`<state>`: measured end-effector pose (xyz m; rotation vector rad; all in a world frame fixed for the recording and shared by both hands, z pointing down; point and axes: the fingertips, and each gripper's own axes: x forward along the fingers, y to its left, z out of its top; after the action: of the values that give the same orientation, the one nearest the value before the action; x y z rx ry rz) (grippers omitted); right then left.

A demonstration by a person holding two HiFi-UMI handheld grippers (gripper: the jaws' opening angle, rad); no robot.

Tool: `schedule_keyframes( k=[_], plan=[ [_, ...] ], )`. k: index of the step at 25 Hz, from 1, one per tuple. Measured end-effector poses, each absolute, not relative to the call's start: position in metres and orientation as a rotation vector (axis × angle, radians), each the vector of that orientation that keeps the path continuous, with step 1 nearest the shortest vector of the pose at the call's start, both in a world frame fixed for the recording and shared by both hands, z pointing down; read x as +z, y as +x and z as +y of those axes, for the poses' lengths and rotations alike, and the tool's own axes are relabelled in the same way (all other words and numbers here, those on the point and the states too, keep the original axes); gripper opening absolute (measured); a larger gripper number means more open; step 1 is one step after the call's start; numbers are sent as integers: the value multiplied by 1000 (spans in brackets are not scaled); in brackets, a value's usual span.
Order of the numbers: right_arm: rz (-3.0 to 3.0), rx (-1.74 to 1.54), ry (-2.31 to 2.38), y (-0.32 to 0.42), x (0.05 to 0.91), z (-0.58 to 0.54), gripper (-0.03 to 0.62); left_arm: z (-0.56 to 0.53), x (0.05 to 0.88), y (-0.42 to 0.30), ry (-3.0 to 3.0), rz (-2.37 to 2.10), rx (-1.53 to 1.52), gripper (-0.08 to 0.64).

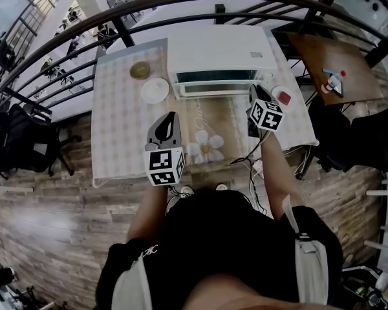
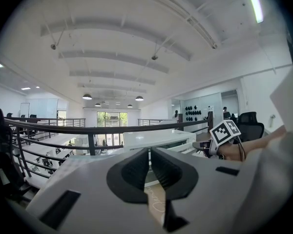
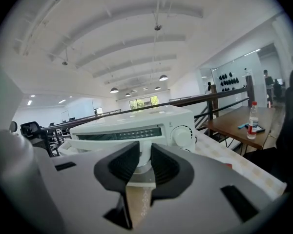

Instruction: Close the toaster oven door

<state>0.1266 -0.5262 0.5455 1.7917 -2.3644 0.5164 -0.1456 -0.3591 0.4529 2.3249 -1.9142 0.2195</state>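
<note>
Right gripper view first: the right gripper [image 3: 140, 152] has its jaws a little apart, and the white front edge of the toaster oven door [image 3: 105, 144] fills the gap. So it looks like they're pinching it, though the actual contact is hard to make out. The door's not shut. It sits partway open, tilted out from the toaster oven [image 3: 151, 126], which stands at the far side of the table [image 1: 116, 134]. In the head view the grip is at the door's right end.

The left gripper [image 2: 150, 152] has its jaws pressed together with nothing in them. It's held over the near part of the table, well apart from the oven.

Left of the oven there's a white plate [image 1: 155, 90], with a small round dish [image 1: 140, 70] just behind it. A flower shape [image 1: 205, 144] on the cloth lies between the two grippers.
</note>
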Motion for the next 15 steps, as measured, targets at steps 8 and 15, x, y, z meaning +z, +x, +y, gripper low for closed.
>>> schedule_keyframes(
  k=[8,15],
  plan=[
    [-2337,527,1842,121,537,-558,81,-360,448,-152,2322,-1933,204,25],
    [-2312,534,1854,121,532,-569,80,-359,439,-154,2325,-1947,178,25]
  ],
)
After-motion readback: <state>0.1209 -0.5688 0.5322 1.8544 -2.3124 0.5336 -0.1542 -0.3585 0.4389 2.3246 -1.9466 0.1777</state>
